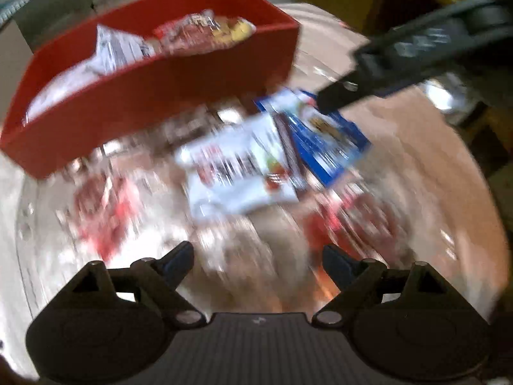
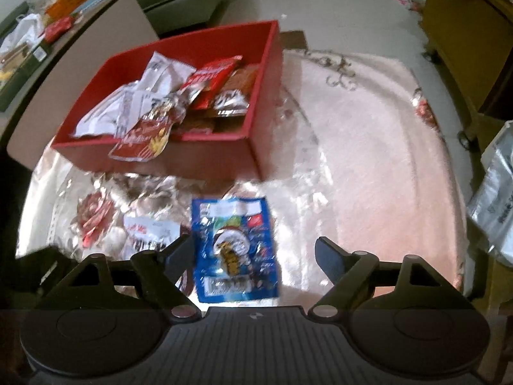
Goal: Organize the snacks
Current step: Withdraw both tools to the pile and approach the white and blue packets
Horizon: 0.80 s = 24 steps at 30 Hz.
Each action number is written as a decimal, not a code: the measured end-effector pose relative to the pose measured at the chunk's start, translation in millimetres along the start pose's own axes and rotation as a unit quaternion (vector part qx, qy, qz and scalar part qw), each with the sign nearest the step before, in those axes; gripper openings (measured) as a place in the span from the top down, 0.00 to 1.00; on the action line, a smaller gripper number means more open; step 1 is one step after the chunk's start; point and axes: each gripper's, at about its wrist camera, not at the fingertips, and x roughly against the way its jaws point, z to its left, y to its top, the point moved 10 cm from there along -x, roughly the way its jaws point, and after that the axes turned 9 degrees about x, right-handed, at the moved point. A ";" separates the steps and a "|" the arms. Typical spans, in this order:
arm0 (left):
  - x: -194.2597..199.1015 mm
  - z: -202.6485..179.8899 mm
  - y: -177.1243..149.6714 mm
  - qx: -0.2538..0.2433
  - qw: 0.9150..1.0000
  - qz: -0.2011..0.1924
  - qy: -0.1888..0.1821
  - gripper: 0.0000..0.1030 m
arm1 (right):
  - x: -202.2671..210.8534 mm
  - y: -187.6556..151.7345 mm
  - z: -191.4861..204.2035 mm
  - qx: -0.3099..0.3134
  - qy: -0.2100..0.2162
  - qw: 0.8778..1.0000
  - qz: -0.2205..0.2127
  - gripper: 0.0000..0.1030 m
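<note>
Snacks are partly sorted: many packets already sit in the red box (image 2: pixel 256 147), but a blue packet (image 2: pixel 235 247) and a white packet (image 1: pixel 237 173) lie just in front of it, under both wide-open, empty grippers, left gripper (image 1: pixel 258 258) and right gripper (image 2: pixel 255 253).

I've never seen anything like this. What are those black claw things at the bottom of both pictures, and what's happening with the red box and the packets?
Those are hand-held grippers, one in each of a person's hands, each carrying a camera that looks along its two fingers. The left gripper gives the blurry picture, the right gripper the sharper one. Both stand open and hold nothing. A red box already holds several snack packets. A blue packet and a white packet lie outside it on a shiny table cover.
</note>
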 end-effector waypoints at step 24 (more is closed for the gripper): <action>-11.7 -8.6 43.5 -0.208 0.978 -0.003 -0.033 0.16 | -25.1 -0.5 -10.2 -0.022 0.011 0.999 0.029 0.12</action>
